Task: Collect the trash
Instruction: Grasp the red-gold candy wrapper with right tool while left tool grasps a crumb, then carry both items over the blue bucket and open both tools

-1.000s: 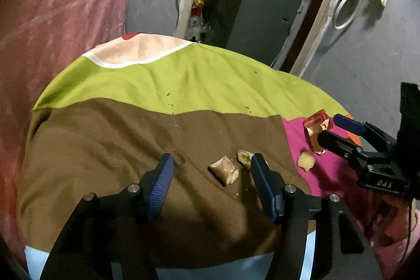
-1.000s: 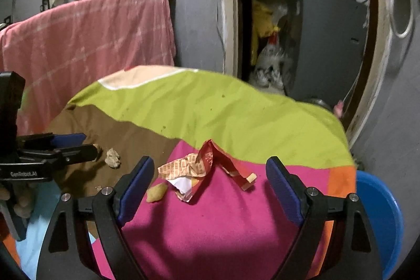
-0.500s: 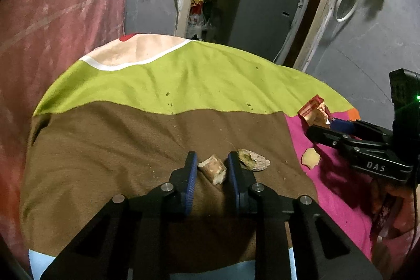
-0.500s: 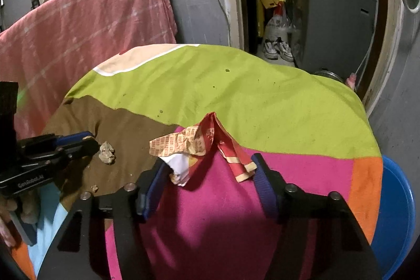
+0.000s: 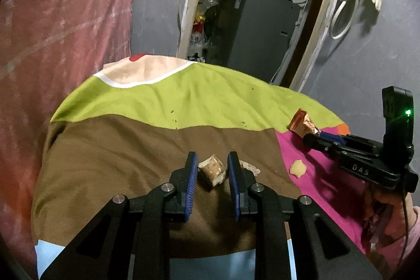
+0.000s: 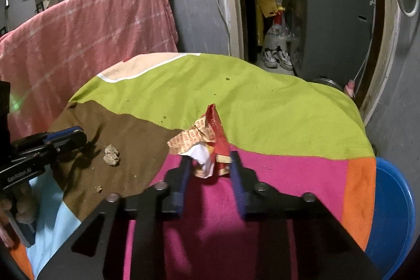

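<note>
My left gripper (image 5: pixel 212 162) is shut on a tan bread chunk (image 5: pixel 213 169) and holds it just over the brown part of the cloth. A flat crust scrap (image 5: pixel 249 166) lies right of it, seen as a grey lump in the right wrist view (image 6: pixel 111 154). A yellow chip (image 5: pixel 298 168) lies on the pink part. My right gripper (image 6: pixel 208 159) is shut on a crumpled red and orange wrapper (image 6: pixel 203 134), which also shows in the left wrist view (image 5: pixel 302 122). The left gripper shows at the left edge (image 6: pixel 65 139).
A round table under a multicoloured cloth (image 5: pixel 183 96) holds everything. A blue bin (image 6: pixel 391 214) stands below the table's right edge. A pink draped cloth (image 6: pixel 92 25) is behind on the left, a doorway with a grey cabinet (image 5: pixel 254 30) behind.
Both grippers closed: the left on the bread chunk, the right on the wrapper. Both have lifted slightly with their loads.
</note>
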The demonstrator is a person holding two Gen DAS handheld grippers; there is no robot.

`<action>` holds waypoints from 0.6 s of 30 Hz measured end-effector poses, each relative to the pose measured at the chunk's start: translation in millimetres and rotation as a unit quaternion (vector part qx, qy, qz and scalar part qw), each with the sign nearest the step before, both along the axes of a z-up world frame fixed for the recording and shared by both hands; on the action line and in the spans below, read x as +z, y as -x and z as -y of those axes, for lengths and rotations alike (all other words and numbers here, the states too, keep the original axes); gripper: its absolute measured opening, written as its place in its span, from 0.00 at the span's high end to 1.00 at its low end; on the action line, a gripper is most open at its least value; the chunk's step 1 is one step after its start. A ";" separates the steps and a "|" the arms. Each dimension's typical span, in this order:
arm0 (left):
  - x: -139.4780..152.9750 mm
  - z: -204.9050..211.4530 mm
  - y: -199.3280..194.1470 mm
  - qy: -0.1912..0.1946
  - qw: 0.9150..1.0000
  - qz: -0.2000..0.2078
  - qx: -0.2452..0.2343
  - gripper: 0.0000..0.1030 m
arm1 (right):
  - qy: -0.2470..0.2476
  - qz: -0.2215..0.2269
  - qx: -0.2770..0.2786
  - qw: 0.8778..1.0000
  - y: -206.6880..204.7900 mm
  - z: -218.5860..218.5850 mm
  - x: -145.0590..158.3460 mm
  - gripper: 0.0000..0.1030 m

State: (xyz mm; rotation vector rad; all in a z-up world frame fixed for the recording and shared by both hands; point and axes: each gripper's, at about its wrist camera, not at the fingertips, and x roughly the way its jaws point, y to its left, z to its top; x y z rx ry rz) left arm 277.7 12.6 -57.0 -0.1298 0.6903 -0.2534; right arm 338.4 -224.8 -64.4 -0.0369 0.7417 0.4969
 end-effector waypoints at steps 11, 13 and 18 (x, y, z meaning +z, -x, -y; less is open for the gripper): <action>25.4 9.4 13.4 0.014 0.999 0.046 0.006 0.81 | -0.031 0.059 0.003 0.998 26.5 2.5 14.8 0.93; 31.8 12.3 15.4 0.020 0.998 0.056 0.007 0.81 | -0.051 0.077 -0.003 0.996 35.9 8.3 23.4 0.93; 57.8 35.2 24.2 0.035 0.993 0.108 0.007 0.81 | -0.088 0.138 -0.029 0.986 66.6 28.6 57.1 0.93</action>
